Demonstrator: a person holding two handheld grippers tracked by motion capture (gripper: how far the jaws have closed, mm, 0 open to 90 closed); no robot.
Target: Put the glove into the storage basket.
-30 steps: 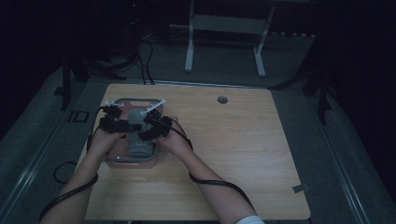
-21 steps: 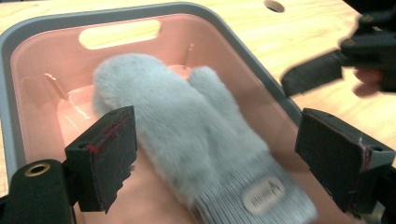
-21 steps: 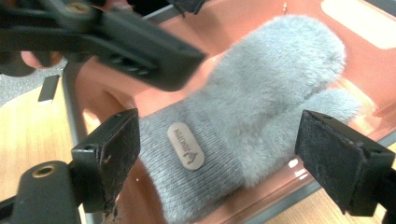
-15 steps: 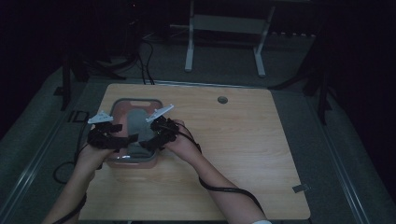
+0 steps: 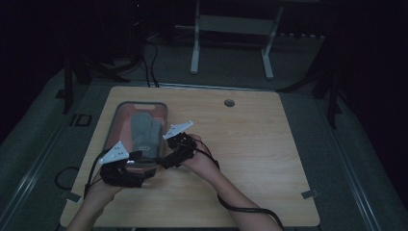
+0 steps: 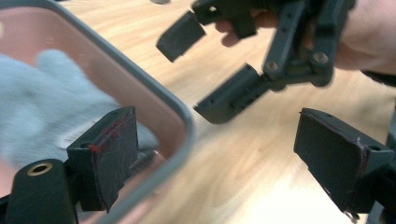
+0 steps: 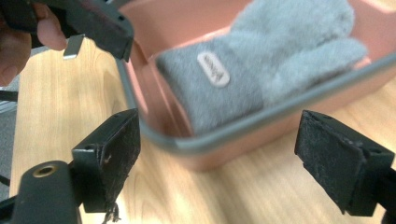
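Observation:
A pink tray with a grey rim (image 5: 139, 102) lies on the left part of the wooden table, and a grey mitten (image 5: 142, 130) rests flat inside it. My left gripper (image 5: 139, 166) is at the tray's near end, open, with one jaw over the tray corner (image 6: 182, 116) and the mitten (image 6: 46, 102) beyond it. My right gripper (image 5: 166, 159) hovers just right of that near corner, also open, facing the tray wall (image 7: 261, 123) and the mitten (image 7: 280, 51) with its small label (image 7: 214, 69). Neither holds anything.
A round grommet hole (image 5: 229, 103) sits at the table's far middle. A tape piece (image 5: 308, 194) marks the near right edge. A white metal stand (image 5: 231, 29) and cables (image 5: 149, 57) are on the floor behind the table. Bare wood (image 5: 269, 154) stretches right of the tray.
Both grippers have drawn back toward the person, from over the tray's middle to its near end. The mitten now lies uncovered in the tray.

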